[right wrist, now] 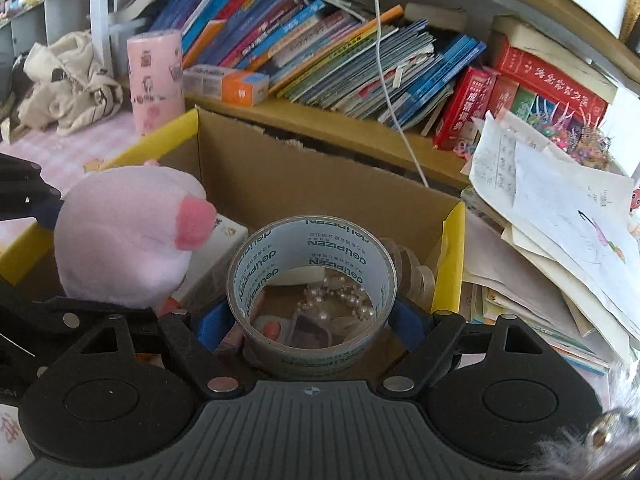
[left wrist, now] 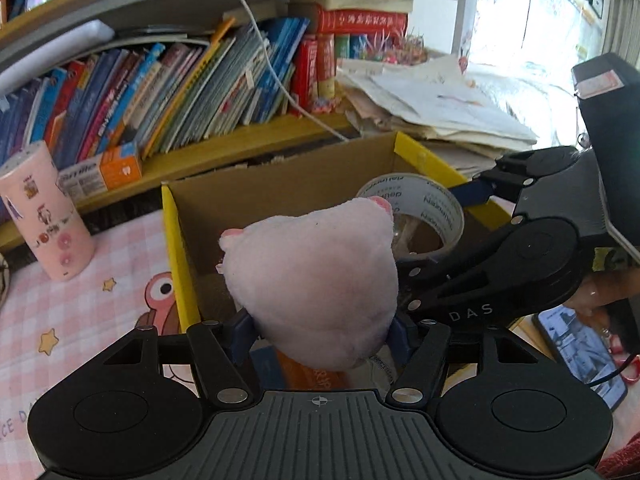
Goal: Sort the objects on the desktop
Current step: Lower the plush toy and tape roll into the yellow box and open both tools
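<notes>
A pink plush toy (left wrist: pixel 316 280) hangs over the open cardboard box (left wrist: pixel 280 184), and my left gripper (left wrist: pixel 320 332) is shut on its lower end with a blue pad on each side. In the right wrist view the plush toy (right wrist: pixel 128 236) hovers at the box's (right wrist: pixel 300 176) left side. My right gripper (right wrist: pixel 310 320) is shut on a roll of clear packing tape (right wrist: pixel 312 240), held above the box's right half. The left wrist view shows the tape roll (left wrist: pixel 420 204) and the right gripper (left wrist: pixel 440 232) coming in from the right. Pearl beads (right wrist: pixel 344 296) and a white carton (right wrist: pixel 224 240) lie in the box.
A pink cylinder (left wrist: pixel 48 216) stands on the pink checked mat left of the box. Behind the box runs a shelf of leaning books (left wrist: pixel 180 92) with a white cable (left wrist: pixel 260 40) hanging in front. A stack of loose papers (right wrist: pixel 560 220) lies right of the box, and a phone (left wrist: pixel 580 356) lies near the hand.
</notes>
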